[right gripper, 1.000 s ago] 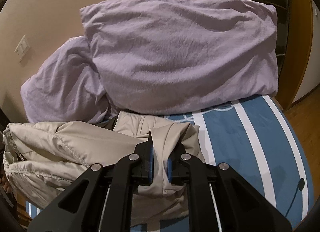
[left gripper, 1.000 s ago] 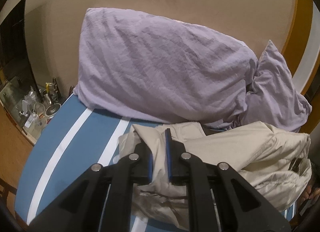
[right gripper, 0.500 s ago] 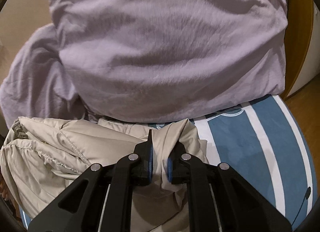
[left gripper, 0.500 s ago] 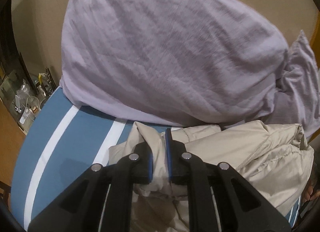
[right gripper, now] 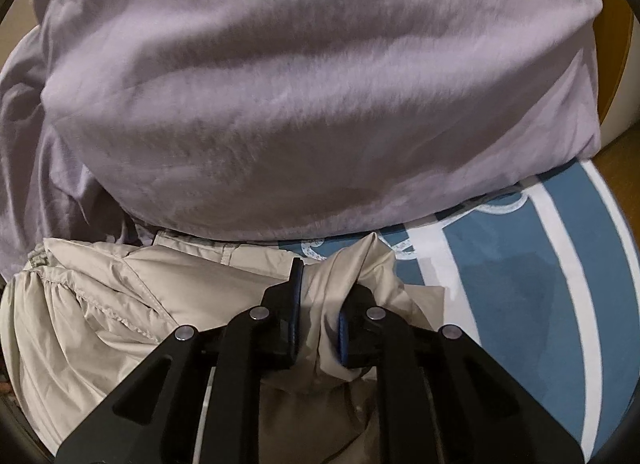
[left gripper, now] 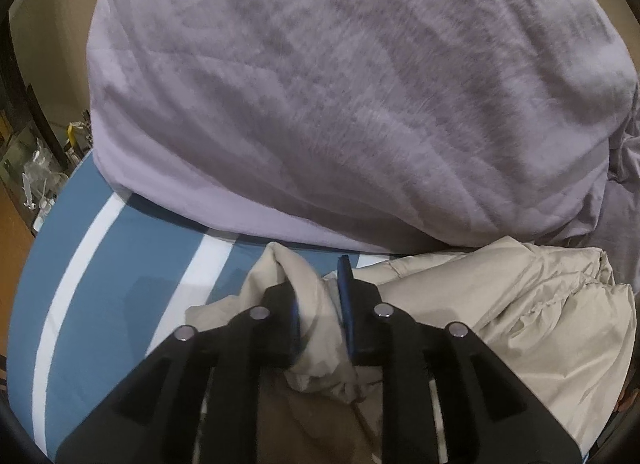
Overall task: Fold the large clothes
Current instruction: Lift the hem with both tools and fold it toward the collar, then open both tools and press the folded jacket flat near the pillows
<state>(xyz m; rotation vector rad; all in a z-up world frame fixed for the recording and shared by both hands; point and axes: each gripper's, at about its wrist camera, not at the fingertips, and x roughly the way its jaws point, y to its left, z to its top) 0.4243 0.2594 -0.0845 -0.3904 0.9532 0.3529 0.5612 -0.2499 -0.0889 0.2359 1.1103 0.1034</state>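
Beige fabric of a large garment (left gripper: 520,304) is seen bunched on a bed sheet (left gripper: 132,264) of blue with broad white stripes; the cloth is thin, smooth and slightly shiny, creased into soft ridges, with a gathered, stitched hem visible along one edge in the right wrist view (right gripper: 100,304). Just behind it, a bulky lilac pillow (left gripper: 340,84) with a finely wrinkled cotton-like cover is propped, and a second piece of the same lilac cloth (right gripper: 24,144) is slumped beside it. A white rope-like print is shown on the sheet (right gripper: 500,208) near the garment's right corner.

A pinched fold of the garment is held between the blue-padded black fingers of the left gripper (left gripper: 320,304), whose jaws are opening while the cloth is still touched on both sides. Another raised fold is clamped by the right gripper (right gripper: 320,304), whose jaws are also opening slightly around the fabric.
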